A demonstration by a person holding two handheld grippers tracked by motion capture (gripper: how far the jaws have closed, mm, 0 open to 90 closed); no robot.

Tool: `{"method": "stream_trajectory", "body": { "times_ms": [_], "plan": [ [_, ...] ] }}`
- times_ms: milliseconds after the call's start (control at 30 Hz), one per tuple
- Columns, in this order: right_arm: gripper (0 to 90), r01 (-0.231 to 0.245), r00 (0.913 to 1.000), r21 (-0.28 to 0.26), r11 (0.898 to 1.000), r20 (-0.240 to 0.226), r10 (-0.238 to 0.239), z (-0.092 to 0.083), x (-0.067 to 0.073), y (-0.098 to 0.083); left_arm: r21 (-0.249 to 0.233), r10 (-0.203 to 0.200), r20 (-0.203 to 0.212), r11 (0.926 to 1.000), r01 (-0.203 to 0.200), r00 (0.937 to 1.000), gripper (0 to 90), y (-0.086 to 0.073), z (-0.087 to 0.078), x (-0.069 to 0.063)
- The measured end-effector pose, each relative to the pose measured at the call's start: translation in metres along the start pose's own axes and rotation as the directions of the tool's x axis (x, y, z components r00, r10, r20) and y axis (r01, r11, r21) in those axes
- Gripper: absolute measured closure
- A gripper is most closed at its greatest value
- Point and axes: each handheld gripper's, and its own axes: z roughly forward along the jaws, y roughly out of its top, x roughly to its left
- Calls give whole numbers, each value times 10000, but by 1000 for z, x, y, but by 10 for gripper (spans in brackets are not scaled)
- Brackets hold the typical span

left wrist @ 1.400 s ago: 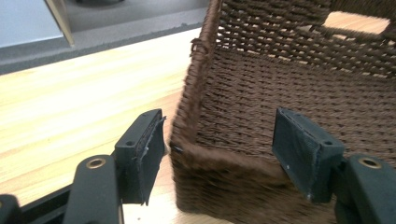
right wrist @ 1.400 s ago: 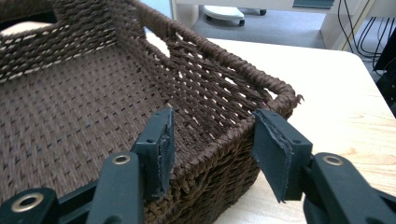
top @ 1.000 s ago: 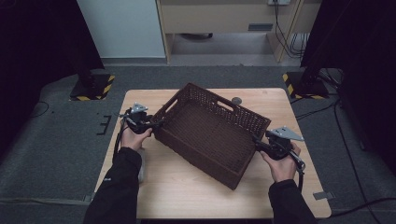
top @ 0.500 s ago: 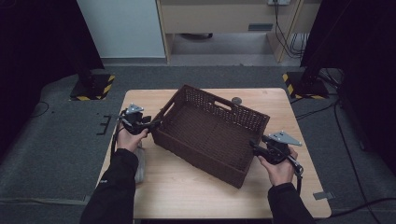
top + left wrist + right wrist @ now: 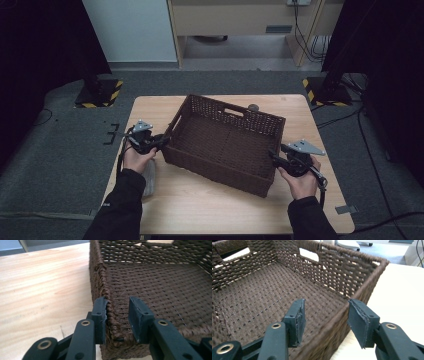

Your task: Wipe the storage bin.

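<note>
On the wooden table (image 5: 210, 210), a dark brown wicker basket (image 5: 225, 142) is sitting at an angle, empty, with a cut-out handle in its far wall. I am holding a gripper in each hand, one at each end of the basket.

The left gripper (image 5: 161, 143) is reaching over the basket's left rim. In the left gripper view, its jaws have just been closing and are now straddling the woven wall; the outer pad (image 5: 101, 315) is pressing against the braid, while a slim gap is showing before the inner pad, so I cannot tell whether the grip is firm yet.

The right gripper (image 5: 273, 156) is straddling the basket's right rim. In the right gripper view, its jaws have been closing a little but are standing clear of the wall on both sides.

A small round grey object (image 5: 253, 107) is lying just behind the basket.
</note>
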Motion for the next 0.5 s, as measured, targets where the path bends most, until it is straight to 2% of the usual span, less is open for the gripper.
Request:
{"method": "stream_trajectory", "body": {
  "times_ms": [133,167,300,367,500],
  "plan": [
    [525,119,9998,383,9992,142,-124,1,1,-3,118,271,87,9996,-272,9996,660,-3,-7,-4],
    [535,224,9995,427,9988,231,-234,3,0,-4,41,248,94,9997,-249,9996,653,-2,-7,-4],
    [555,162,9996,394,9991,240,-171,6,-2,-5,-213,127,-5,9997,-127,9999,616,2,0,0],
    [575,111,9997,484,9988,207,-122,8,-2,-6,-188,80,-26,9998,-81,10000,619,3,2,1],
    [593,29,9998,421,9991,195,-37,13,-7,-6,280,278,85,9992,-280,9996,669,-4,8,-3]
  ]
}}
